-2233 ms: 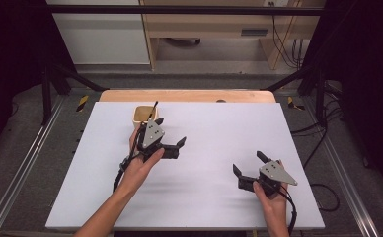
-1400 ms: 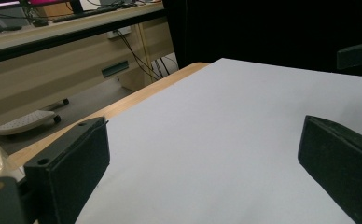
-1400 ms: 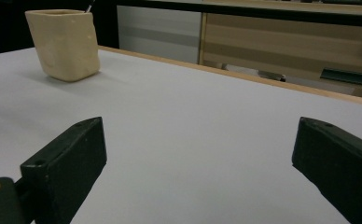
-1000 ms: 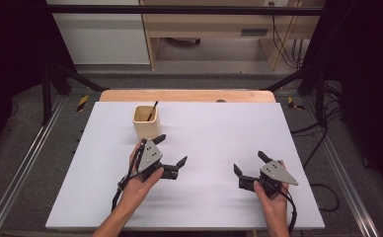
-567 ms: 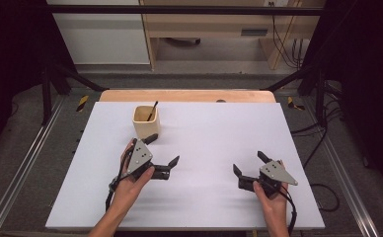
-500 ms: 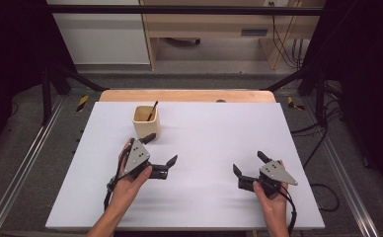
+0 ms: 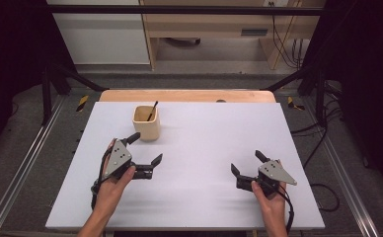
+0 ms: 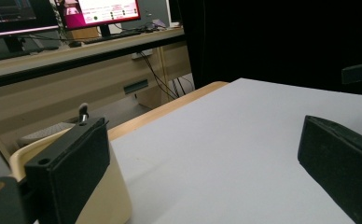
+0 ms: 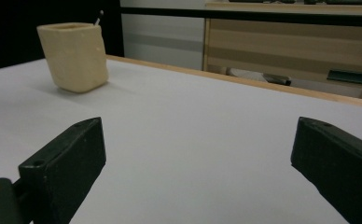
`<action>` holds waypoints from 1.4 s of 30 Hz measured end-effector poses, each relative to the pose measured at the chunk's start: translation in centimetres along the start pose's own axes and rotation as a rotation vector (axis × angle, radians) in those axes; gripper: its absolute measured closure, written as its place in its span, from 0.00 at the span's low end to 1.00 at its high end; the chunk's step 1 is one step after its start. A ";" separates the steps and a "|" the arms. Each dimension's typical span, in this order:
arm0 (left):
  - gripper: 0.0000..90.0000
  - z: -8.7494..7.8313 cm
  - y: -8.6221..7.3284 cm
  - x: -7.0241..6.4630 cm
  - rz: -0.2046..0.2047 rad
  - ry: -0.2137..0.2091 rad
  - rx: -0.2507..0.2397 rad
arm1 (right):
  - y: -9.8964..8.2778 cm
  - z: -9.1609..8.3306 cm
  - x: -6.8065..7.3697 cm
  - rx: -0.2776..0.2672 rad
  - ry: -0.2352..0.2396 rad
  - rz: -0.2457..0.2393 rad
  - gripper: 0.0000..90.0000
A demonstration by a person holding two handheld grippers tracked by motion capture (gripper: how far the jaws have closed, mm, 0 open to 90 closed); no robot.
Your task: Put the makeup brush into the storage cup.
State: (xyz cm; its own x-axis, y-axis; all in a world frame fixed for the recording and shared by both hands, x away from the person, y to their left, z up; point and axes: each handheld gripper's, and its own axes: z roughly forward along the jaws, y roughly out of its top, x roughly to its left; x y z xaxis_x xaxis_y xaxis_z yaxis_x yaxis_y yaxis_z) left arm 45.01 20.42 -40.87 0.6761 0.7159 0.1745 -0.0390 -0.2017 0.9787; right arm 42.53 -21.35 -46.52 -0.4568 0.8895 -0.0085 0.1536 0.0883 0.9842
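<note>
A cream cup (image 7: 146, 124) stands on the white tabletop (image 7: 209, 133) at the back left, with a thin black stick (image 7: 152, 110) leaning inside it. My left gripper (image 7: 146, 148) hovers just in front of the cup, open and holding nothing. In the left gripper view the cup (image 8: 111, 205) sits behind the left jaw, the stick's tip (image 8: 82, 112) pokes above it, and the left gripper (image 8: 202, 163) is wide apart. My right gripper (image 7: 247, 162) rests low at the front right, open and empty. In the right gripper view the right gripper (image 9: 198, 158) faces the distant cup (image 9: 74, 56).
A wooden strip (image 7: 184, 95) runs along the table's far edge. Beyond it stand a wooden desk (image 7: 219, 29) and hanging cables (image 7: 278, 44). Metal frame rails (image 7: 26, 163) flank the table on both sides.
My left gripper has drawn back from the cup toward the near left, staying open. The cup now shows in full. The right gripper has not moved.
</note>
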 end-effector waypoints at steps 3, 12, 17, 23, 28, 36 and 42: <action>0.02 -0.9 0.0 0.5 -0.020 -0.001 -0.014 | 0.7 0.0 0.3 -0.016 0.011 0.021 0.04; 0.02 -3.3 0.2 2.1 -0.024 0.040 -0.043 | 2.3 -0.8 -0.5 -0.008 -0.013 -0.001 0.05; 0.02 -4.2 -0.2 2.7 -0.051 0.059 -0.031 | 2.4 -1.5 -1.6 -0.006 -0.037 -0.013 0.05; 0.02 -5.1 -1.2 3.4 -0.072 0.081 -0.020 | 2.3 -2.2 -2.5 -0.021 -0.064 -0.033 0.05; 0.02 -5.9 -2.2 4.1 -0.085 0.101 -0.007 | 1.8 -2.7 -3.3 -0.017 -0.086 -0.032 0.05; 0.02 -7.2 -3.6 5.0 -0.115 0.131 0.001 | 1.5 -3.6 -4.3 -0.002 -0.109 -0.037 0.04; 0.03 -7.9 -4.8 5.2 -0.132 0.137 0.006 | 0.8 -3.9 -4.6 -0.004 -0.125 -0.042 0.04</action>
State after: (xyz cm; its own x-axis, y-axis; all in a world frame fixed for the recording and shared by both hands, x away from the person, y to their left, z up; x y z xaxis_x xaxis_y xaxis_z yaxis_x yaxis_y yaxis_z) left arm 42.90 30.34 -43.78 0.5684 0.8207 0.0576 0.0484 -0.1033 0.9935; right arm 41.39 -27.14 -45.02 -0.3498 0.9341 -0.0719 0.1328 0.1254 0.9832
